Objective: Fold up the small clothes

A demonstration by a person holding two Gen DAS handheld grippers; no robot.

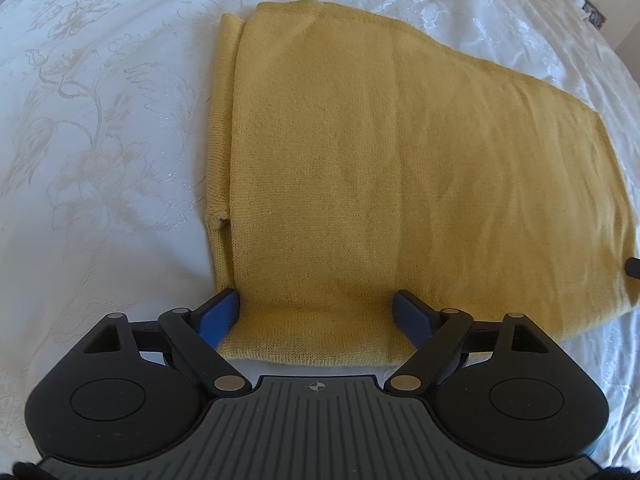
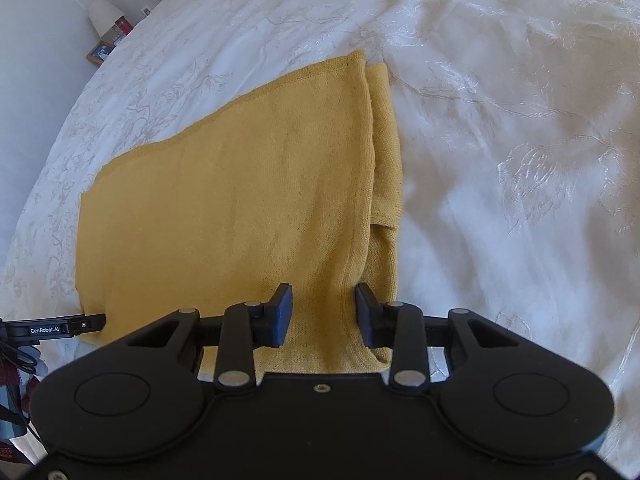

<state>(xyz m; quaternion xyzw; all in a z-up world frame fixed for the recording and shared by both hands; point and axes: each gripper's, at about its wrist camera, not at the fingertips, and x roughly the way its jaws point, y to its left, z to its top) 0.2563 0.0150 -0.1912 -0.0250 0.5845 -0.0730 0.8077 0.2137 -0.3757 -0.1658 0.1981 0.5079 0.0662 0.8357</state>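
- the yellow knit sweater (image 1: 400,168) lay flat on the white bedspread (image 1: 100,140), side already folded in.
- our left gripper (image 1: 316,312) stood wide over its near hem, gripping nothing.
- our right gripper (image 2: 324,312) stood narrower, straddling the folded edge unpinched.
- we judged further folds remained.

The sweater (image 1: 400,168) is a plain mustard yellow knit, one colour all over, with a fine ribbed band along its edge. The bedspread (image 1: 100,140) under it is white with a shiny woven pattern of pale beige flowers, leaves and curling stems. The left gripper (image 1: 316,312) is black with bright blue pads (image 1: 218,314); the right gripper (image 2: 324,312) is black with dark navy pads (image 2: 283,314). The lampshade (image 2: 105,14) is cream.
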